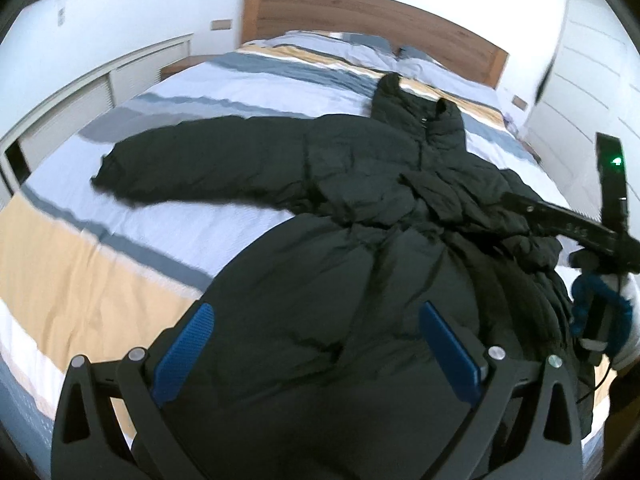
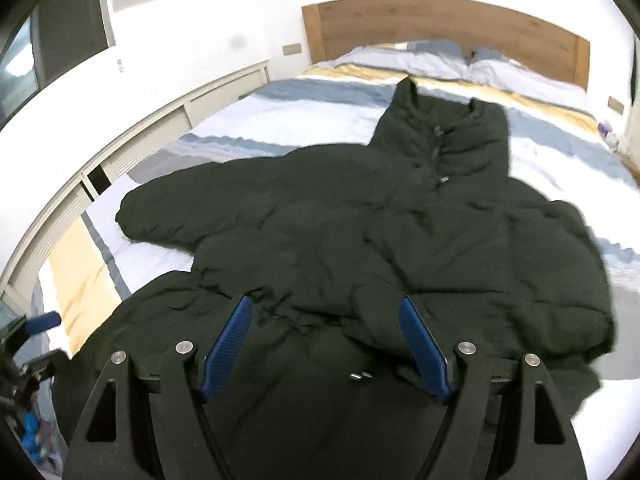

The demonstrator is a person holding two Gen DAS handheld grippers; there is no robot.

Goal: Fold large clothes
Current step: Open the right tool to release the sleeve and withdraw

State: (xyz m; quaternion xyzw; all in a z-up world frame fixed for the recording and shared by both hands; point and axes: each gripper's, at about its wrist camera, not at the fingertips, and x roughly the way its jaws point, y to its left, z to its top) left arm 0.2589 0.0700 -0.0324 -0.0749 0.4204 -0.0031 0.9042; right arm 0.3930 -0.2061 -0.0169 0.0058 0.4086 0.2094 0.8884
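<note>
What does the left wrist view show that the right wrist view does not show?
Only the left wrist view: the right gripper from the side, over the folded-in part of the jacket, and the left sleeve stretched out flat to its cuff. Only the right wrist view: the jacket's right edge bunched on the bedding, and a dark window at far left. Both: the dark puffer jacket on the striped bed, the wooden headboard, and open blue fingers over the hem.
</note>
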